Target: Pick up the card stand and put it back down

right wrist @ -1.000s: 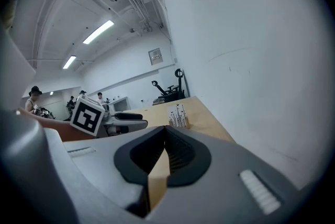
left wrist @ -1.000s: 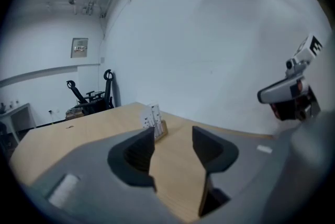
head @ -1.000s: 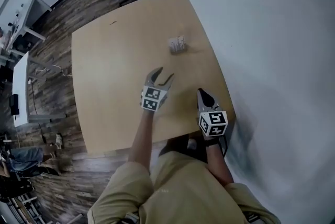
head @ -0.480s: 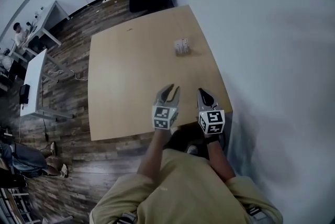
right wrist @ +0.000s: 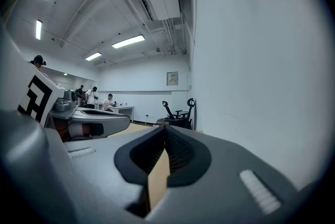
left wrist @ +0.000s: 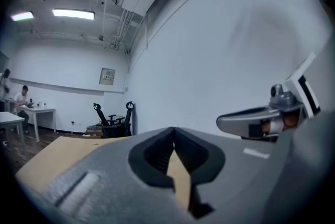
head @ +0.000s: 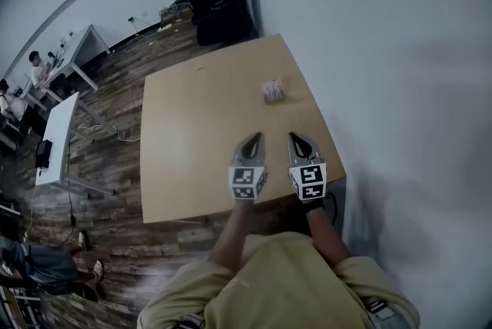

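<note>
Pale wooden table, small white card stand standing far right, well apart from my claws.
Left claw just closed, empty; right claw closed, empty. Risk: shut tips reaching in would topple the light stand.

The card stand sits on the wooden worktop, toward its far right. Over the near edge, well apart from it, the left gripper hangs beside the right gripper. The left's jaws have just been closing on nothing, and both pairs are together.
</note>
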`<state>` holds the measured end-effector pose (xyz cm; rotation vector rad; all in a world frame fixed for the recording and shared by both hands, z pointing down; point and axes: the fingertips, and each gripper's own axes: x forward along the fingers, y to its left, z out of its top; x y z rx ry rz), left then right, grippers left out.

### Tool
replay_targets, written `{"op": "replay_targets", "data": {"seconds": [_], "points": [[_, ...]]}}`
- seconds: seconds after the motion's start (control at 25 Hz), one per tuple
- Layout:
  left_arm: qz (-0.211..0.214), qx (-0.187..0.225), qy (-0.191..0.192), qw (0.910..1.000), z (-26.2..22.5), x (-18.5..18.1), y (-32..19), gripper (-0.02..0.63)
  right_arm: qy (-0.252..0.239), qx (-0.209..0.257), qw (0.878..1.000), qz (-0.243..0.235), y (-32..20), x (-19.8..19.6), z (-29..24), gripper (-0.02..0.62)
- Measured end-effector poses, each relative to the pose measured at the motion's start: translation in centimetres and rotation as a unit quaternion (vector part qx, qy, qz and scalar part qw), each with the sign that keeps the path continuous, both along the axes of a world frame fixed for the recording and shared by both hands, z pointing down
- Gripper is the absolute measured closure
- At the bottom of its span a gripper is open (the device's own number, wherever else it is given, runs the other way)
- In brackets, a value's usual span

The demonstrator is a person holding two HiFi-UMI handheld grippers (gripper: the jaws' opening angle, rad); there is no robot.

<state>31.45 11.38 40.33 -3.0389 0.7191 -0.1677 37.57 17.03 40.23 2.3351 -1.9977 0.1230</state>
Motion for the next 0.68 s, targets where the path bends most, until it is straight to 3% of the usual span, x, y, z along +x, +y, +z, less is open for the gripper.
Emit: {"op": "replay_targets", "data": {"seconds": [0.32, 0.68], "points": [[-0.005, -0.002, 0.011, 0.9999, -1.6, -2.9, -2.6, 0.606, 0.011, 0.000, 1.000, -0.015, -3.2, -3.5, -1.3, 0.591], [-0.029, -0.016, 0.008, 0.9994, -1.0, -8.6, -7.9, 0.606, 0.026, -0.002, 0.999, -0.039, -7.4, -9.4, -1.7, 0.591]]}}
